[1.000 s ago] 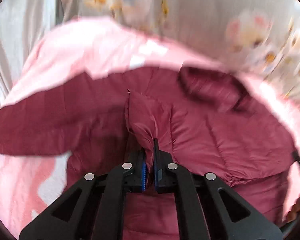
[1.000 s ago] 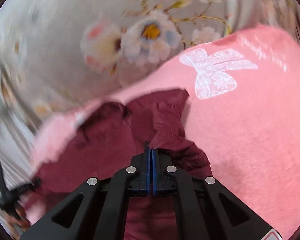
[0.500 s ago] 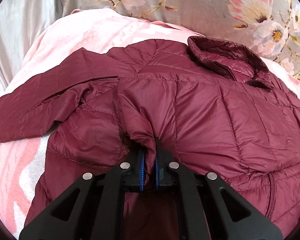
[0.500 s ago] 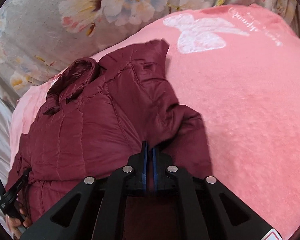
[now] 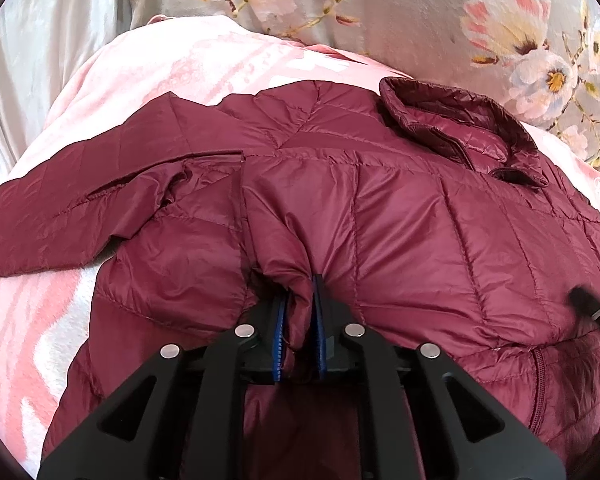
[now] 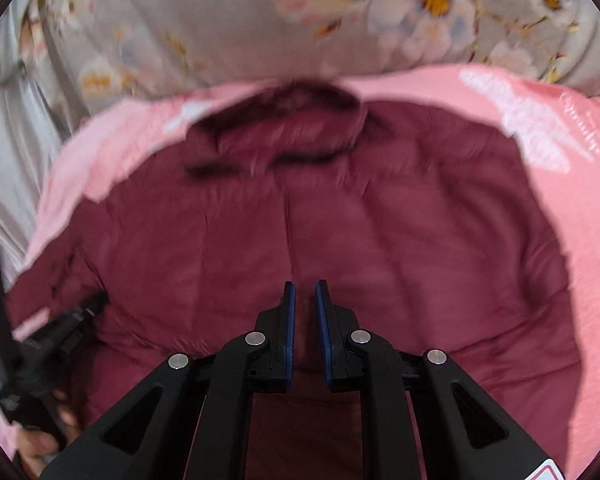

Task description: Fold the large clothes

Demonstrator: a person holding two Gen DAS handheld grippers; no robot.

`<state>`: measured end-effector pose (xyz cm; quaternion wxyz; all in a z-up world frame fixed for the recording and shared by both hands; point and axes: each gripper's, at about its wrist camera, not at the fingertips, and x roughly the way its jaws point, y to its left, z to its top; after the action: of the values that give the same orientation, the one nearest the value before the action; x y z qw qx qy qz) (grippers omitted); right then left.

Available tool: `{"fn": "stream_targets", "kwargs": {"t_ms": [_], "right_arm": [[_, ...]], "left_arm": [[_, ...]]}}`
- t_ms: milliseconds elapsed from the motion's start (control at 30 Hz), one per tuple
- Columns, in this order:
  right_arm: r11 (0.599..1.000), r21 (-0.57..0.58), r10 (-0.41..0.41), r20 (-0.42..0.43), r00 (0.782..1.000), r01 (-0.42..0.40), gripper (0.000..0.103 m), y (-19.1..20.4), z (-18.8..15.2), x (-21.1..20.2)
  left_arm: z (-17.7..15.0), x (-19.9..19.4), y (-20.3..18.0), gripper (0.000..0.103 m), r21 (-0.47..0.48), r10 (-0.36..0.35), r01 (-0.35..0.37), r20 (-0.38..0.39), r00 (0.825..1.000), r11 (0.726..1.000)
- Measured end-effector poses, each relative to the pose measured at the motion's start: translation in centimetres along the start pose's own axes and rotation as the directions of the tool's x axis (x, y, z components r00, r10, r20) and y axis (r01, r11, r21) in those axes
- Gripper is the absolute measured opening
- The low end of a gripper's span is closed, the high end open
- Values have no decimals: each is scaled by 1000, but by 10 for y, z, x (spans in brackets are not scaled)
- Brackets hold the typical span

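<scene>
A dark red quilted puffer jacket (image 5: 400, 220) lies spread on a pink blanket (image 5: 180, 64), collar (image 5: 456, 128) at the far right, one sleeve (image 5: 60, 208) stretched to the left. My left gripper (image 5: 299, 308) is shut on a bunched fold of the jacket near its lower body. In the blurred right wrist view the jacket (image 6: 300, 220) fills the middle. My right gripper (image 6: 305, 300) stands slightly open above it with nothing between its pads. The left gripper and the hand holding it show at the left edge (image 6: 52, 340).
A grey floral sheet (image 5: 420, 12) lies beyond the blanket. Pale grey fabric (image 5: 40, 40) hangs at the far left. The blanket has a white bow print (image 6: 532, 128) at the right. The right gripper's tip (image 5: 592, 304) shows at the right edge.
The jacket came down flat onto the blanket. My right gripper let go of the jacket, opened a little and swung left over its middle. My left gripper kept its hold.
</scene>
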<state>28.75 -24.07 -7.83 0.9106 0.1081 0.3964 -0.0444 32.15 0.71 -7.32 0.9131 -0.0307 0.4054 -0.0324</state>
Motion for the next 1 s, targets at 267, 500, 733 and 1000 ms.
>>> {"fn": "stream_targets", "kwargs": {"t_ms": [267, 500, 733, 1000], "right_arm": [[999, -18, -27, 14, 1000, 27, 12, 3, -11, 8], [996, -87, -1, 57, 998, 6, 13, 40, -7, -8], [992, -129, -1, 5, 1000, 2, 13, 53, -15, 16], [992, -124, -5, 8, 1000, 6, 11, 53, -16, 19]], "left_arm": [[0, 0, -3, 13, 11, 7, -7, 2, 1000, 1000], [0, 0, -5, 13, 21, 21, -21, 5, 1000, 1000], [0, 0, -3, 15, 5, 0, 0, 5, 1000, 1000], [-10, -53, 49, 78, -150, -38, 54, 111, 993, 987]]}}
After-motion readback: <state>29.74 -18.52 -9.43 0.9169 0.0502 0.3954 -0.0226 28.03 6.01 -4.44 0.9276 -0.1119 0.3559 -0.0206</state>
